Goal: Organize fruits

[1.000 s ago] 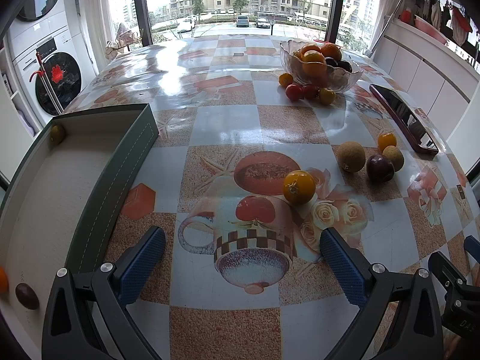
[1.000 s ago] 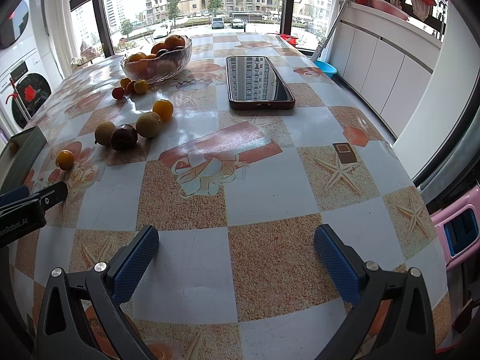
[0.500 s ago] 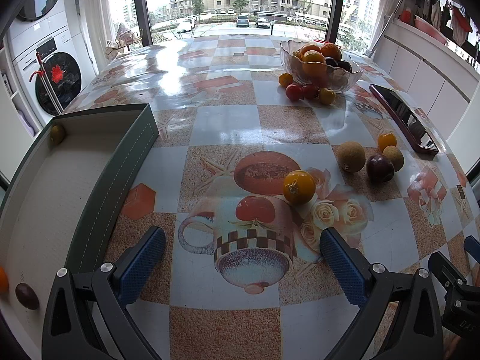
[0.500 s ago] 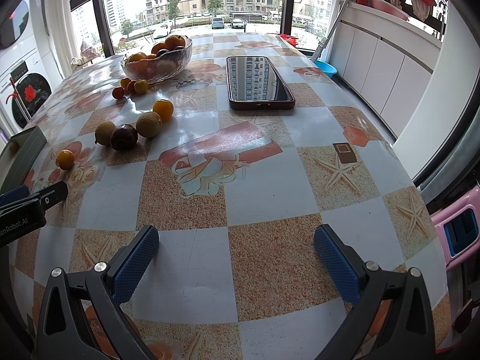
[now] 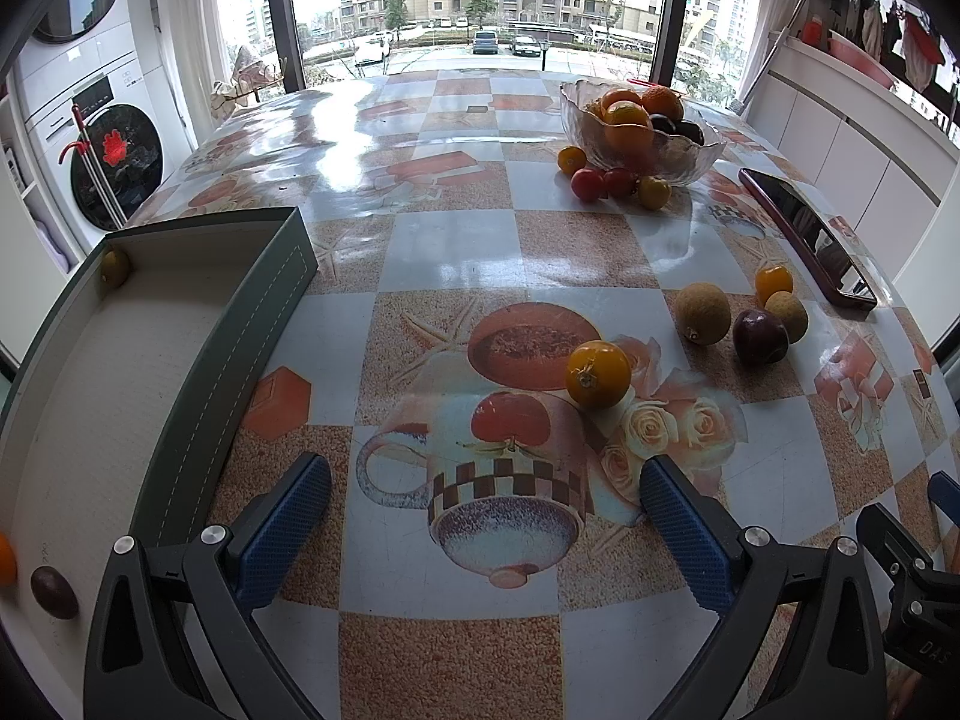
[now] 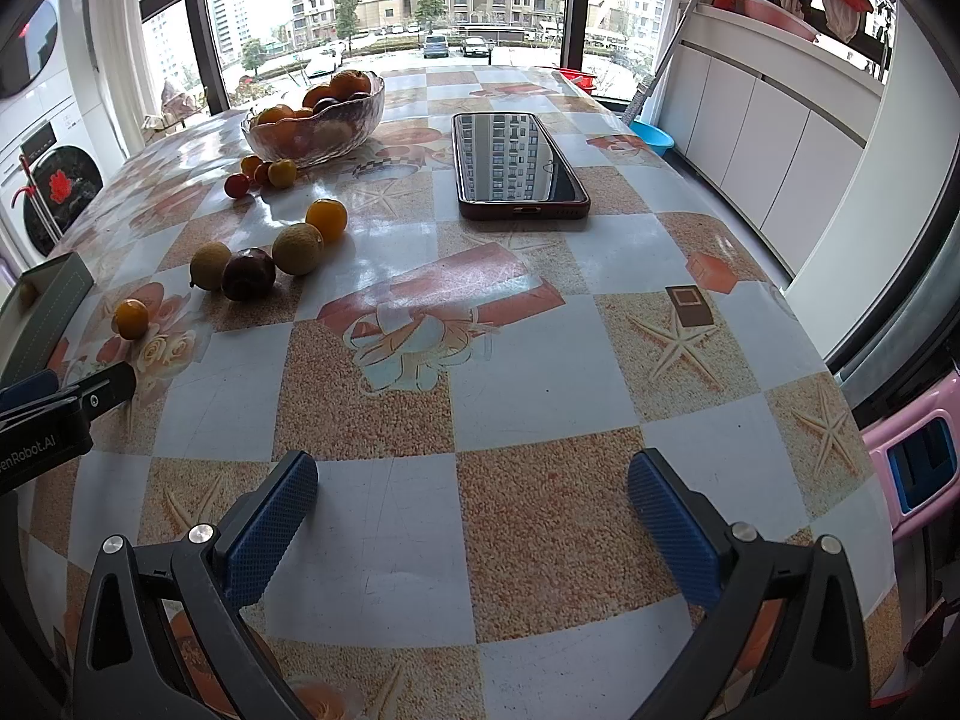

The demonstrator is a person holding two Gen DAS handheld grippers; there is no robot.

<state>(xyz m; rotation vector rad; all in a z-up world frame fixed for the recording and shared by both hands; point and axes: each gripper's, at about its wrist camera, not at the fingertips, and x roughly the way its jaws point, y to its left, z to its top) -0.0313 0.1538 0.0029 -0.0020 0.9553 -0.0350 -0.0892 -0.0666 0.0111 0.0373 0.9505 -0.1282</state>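
Note:
My left gripper [image 5: 483, 492] is open and empty above the tablecloth, short of a yellow-orange tomato [image 5: 598, 374]. Beyond it lie a tan round fruit [image 5: 703, 312], a dark purple plum [image 5: 761, 337], another tan fruit [image 5: 786, 316] and a small orange one [image 5: 773, 282]. A green tray [image 5: 264, 324] at the left holds three small fruits, one dark [image 5: 54, 592]. A glass bowl [image 5: 636, 144] of fruit stands far back with several small tomatoes [image 5: 588, 183] in front. My right gripper [image 6: 474, 498] is open and empty over bare cloth; the same fruit group [image 6: 249, 282] lies to its far left.
A phone in a dark red case [image 6: 516, 159] lies on the table to the right of the fruit, seen also in the left wrist view [image 5: 807, 234]. The table edge [image 6: 840, 396] runs down the right side. A washing machine [image 5: 114, 150] stands far left.

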